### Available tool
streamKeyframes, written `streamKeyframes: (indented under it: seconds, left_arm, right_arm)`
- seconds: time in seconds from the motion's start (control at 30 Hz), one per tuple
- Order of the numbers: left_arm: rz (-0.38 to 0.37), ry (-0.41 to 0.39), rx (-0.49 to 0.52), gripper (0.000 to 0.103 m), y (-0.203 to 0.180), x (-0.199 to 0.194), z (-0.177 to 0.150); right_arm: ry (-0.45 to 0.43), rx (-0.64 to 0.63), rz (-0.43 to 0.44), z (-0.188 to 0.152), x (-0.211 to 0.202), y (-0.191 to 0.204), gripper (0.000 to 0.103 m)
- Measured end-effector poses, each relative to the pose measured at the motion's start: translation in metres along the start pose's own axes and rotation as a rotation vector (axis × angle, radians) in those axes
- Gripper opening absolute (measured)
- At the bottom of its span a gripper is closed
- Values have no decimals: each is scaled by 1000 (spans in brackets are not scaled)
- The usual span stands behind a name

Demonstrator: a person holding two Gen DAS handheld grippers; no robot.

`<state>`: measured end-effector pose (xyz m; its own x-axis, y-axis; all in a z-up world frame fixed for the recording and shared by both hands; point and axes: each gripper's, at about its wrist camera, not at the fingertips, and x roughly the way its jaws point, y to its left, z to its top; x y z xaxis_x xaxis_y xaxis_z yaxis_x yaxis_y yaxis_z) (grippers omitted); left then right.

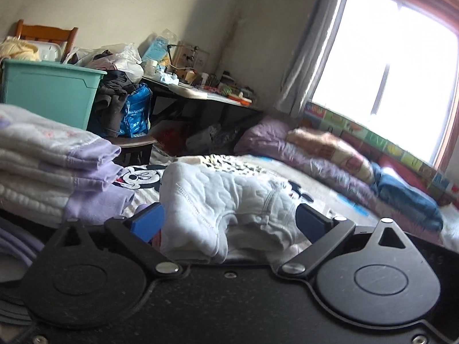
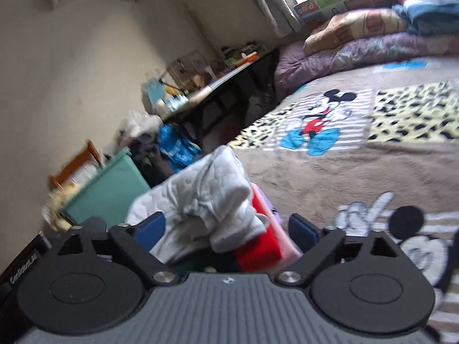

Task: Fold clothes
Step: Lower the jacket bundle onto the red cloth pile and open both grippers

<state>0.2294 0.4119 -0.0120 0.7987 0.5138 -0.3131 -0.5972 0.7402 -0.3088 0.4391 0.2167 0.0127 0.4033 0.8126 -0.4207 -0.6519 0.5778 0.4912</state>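
Bed (image 2: pixel 330 177) lying wide beneath; folded stack (image 1: pixel 51 160) sitting at left; white garment (image 1: pixel 223 200) bunching between both grippers, left gripper (image 1: pixel 229 223) and right gripper (image 2: pixel 226 229) each standing spread around it, not pinching; risk: cloth slipping free, folds collapsing, stack getting nudged.

Counts on and around the bed

One pale quilted garment (image 1: pixel 226 200), bunched between two grippers: the left gripper (image 1: pixel 229 220) and the right gripper (image 2: pixel 226 229), each with two blue-padded fingers. One stack of folded lilac-and-white laundry (image 1: pixel 57 166), layers too soft to count. One teal bin (image 1: pixel 51 91), one blue plastic bag (image 1: pixel 136 111), one wooden chair (image 1: pixel 46 33), one cluttered table (image 1: pixel 206 97). One cartoon-mouse blanket (image 2: pixel 330 177) showing at least two mouse figures. One window (image 1: pixel 396 66), one grey curtain (image 1: pixel 315 43)
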Motion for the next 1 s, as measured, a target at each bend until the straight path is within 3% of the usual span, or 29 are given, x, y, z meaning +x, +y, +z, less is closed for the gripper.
streamKeyframes:
  seconds: [0.2, 0.33, 0.6, 1.0]
  left_arm:
    - [44, 29, 59, 103, -6, -11, 2]
    - [166, 130, 100, 103, -9, -11, 1]
    - [292, 86, 302, 103, -33, -56, 5]
    - [185, 142, 281, 103, -11, -92, 8]
  right_arm:
    - [27, -102, -110, 1, -22, 21, 102]
    - [46, -126, -159, 1, -37, 29, 103]
    - [104, -197, -205, -5, -53, 55, 103]
    - [109, -241, -205, -22, -82, 90, 103]
